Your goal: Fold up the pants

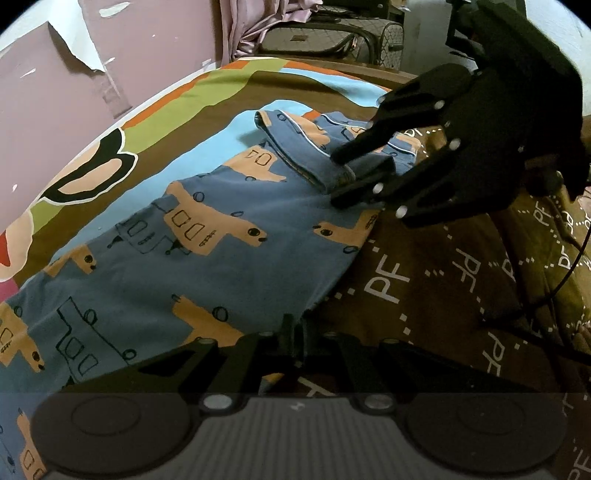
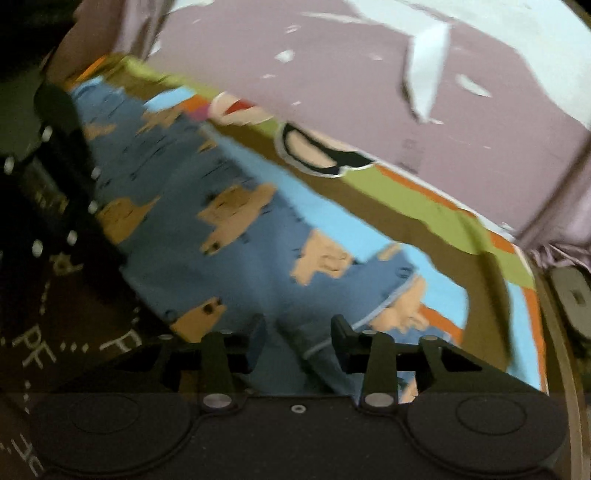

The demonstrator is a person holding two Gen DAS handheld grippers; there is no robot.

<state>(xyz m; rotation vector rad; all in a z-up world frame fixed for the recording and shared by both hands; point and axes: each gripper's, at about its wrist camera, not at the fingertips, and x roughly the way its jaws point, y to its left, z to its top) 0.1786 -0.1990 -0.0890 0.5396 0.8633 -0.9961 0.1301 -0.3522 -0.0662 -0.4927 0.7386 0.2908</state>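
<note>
Blue pants (image 1: 229,221) with tan animal prints lie flat on a patterned bedsheet (image 1: 424,280), and they also show in the right wrist view (image 2: 229,236). The far end is folded back into a thick fold (image 1: 295,147). My left gripper (image 1: 293,328) is shut on the near right edge of the pants. My right gripper (image 1: 338,179) hovers open over the folded end; in its own view (image 2: 299,339) the jaws stand apart above the blue cloth and hold nothing. The left gripper's body (image 2: 55,192) shows at that view's left edge.
The bed runs along a pink wall (image 1: 55,85) with peeling paint. A curtain (image 1: 258,26) and a chair (image 1: 332,40) stand beyond the far end. A black cable (image 1: 569,269) hangs at the right. The right wrist view is blurred.
</note>
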